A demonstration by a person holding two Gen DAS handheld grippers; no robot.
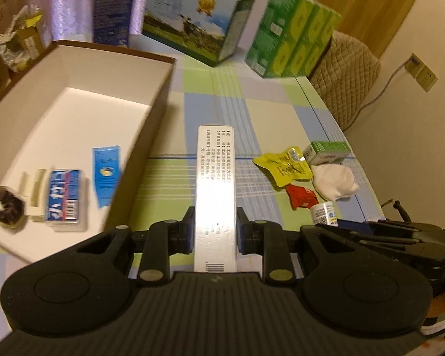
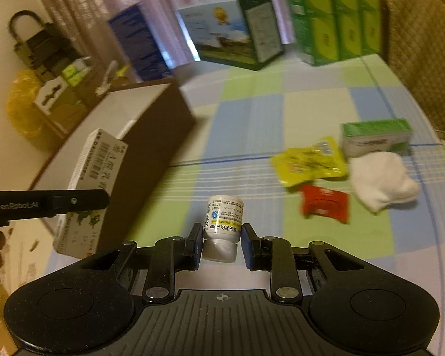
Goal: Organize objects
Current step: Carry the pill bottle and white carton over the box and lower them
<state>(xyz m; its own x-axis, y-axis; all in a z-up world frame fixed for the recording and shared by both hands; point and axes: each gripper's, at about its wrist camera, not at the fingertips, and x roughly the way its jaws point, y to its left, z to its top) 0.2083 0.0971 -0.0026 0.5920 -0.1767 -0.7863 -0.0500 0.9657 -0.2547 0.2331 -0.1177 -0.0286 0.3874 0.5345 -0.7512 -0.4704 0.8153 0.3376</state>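
My left gripper (image 1: 215,225) is shut on a long white medicine box (image 1: 215,178), held above the checked tablecloth just right of the open brown box (image 1: 145,136). Several small packs lie on that box's white floor, among them a blue sachet (image 1: 105,172) and a blue-and-red pack (image 1: 63,197). In the right wrist view my right gripper (image 2: 221,237) is shut on a small white pill bottle (image 2: 224,219), cap toward the camera. A yellow packet (image 2: 310,163), a red packet (image 2: 324,203), a white sock (image 2: 379,181) and a green-and-white carton (image 2: 376,136) lie on the cloth to the right.
At the back of the table stand a milk carton case (image 1: 192,26), a green tissue pack (image 1: 293,44) and a dark blue box (image 1: 112,6). A quilted chair back (image 1: 347,68) stands past the table's right edge. Cluttered shelves sit left of the brown box.
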